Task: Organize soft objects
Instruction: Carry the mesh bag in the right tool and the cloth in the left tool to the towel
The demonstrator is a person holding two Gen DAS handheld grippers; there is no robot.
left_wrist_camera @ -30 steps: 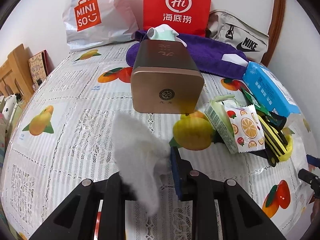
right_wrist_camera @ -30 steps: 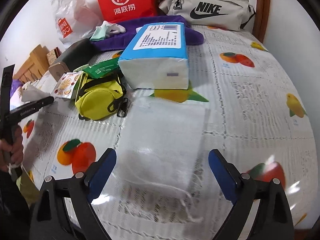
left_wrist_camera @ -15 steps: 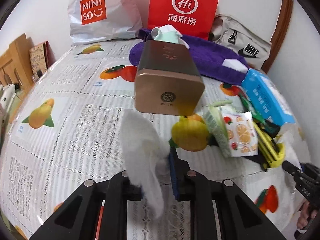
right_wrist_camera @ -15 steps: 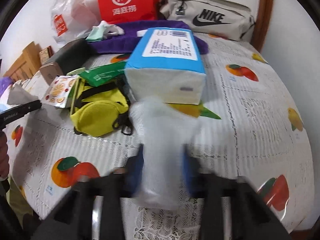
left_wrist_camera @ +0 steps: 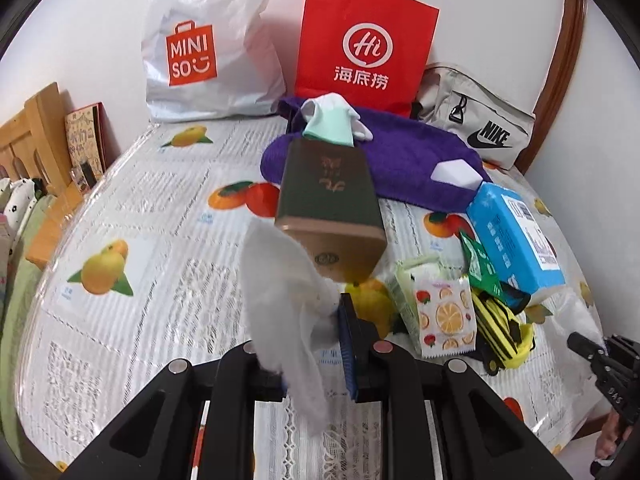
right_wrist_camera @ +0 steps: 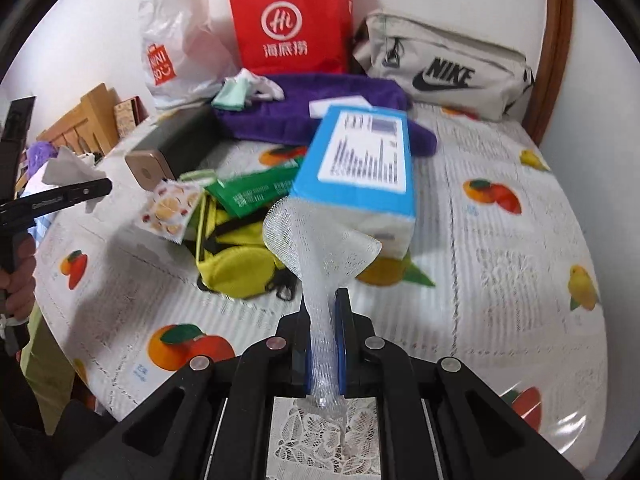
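Note:
My left gripper [left_wrist_camera: 316,344] is shut on a white soft cloth [left_wrist_camera: 280,280] and holds it above the table; the cloth also shows in the right wrist view [right_wrist_camera: 66,166]. My right gripper [right_wrist_camera: 324,344] is shut on a white mesh foam sleeve [right_wrist_camera: 320,248], lifted off the table; it shows at the right edge of the left wrist view [left_wrist_camera: 578,312]. A purple towel [left_wrist_camera: 404,156] lies at the back with a mint and white cloth [left_wrist_camera: 332,120] on it.
A brown tin box [left_wrist_camera: 328,204], blue tissue pack [right_wrist_camera: 360,168], yellow pouch [right_wrist_camera: 232,260], green packet [right_wrist_camera: 256,192] and fruit-print sachet [left_wrist_camera: 444,312] crowd the table's middle. A Miniso bag [left_wrist_camera: 200,40], red paper bag [left_wrist_camera: 364,40] and Nike bag [right_wrist_camera: 444,68] stand at the back.
My right gripper closed on the mesh sleeve and lifted it off the table. My left gripper rose and pulled back a little with the white cloth still in it.

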